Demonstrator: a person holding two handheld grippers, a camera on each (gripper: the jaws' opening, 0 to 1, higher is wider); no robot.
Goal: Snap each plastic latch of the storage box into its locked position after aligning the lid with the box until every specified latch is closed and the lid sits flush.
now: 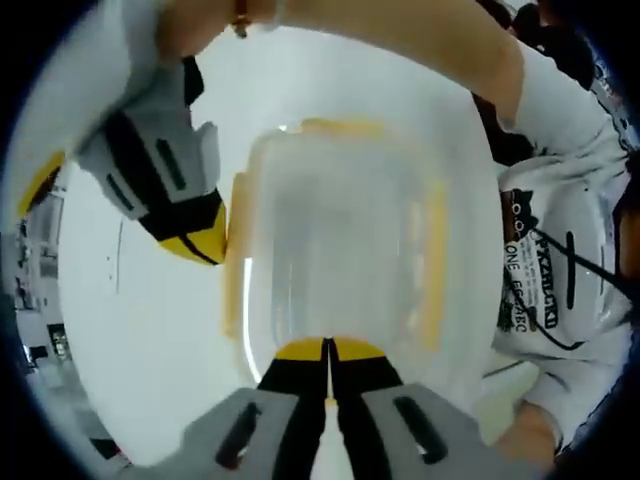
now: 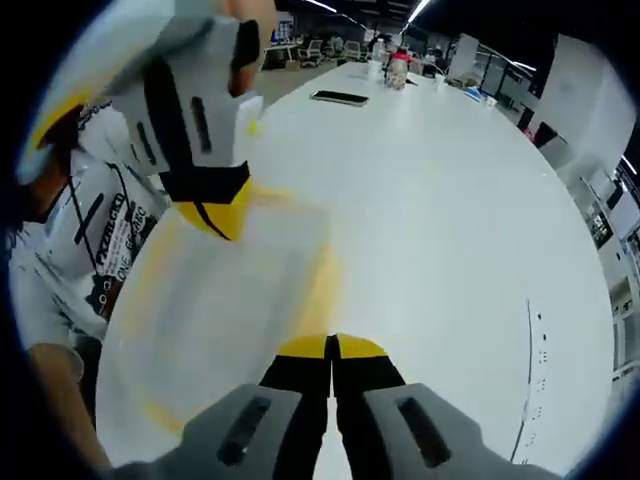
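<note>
the white table (image 2: 450, 220) carries the clear storage box (image 1: 335, 240), which sits just ahead of the left gripper (image 1: 328, 352) with its lid (image 1: 340, 200) on and nothing visible inside through the blur. both tools have their jaws closed tip to tip on nothing, the right gripper (image 2: 331, 350) resting by the box's side. to finish a yellow latch (image 1: 436, 260) well, i'd judge it best to press it squarely with closed tips while the other tool steadies the lid so it stays flush.
</note>
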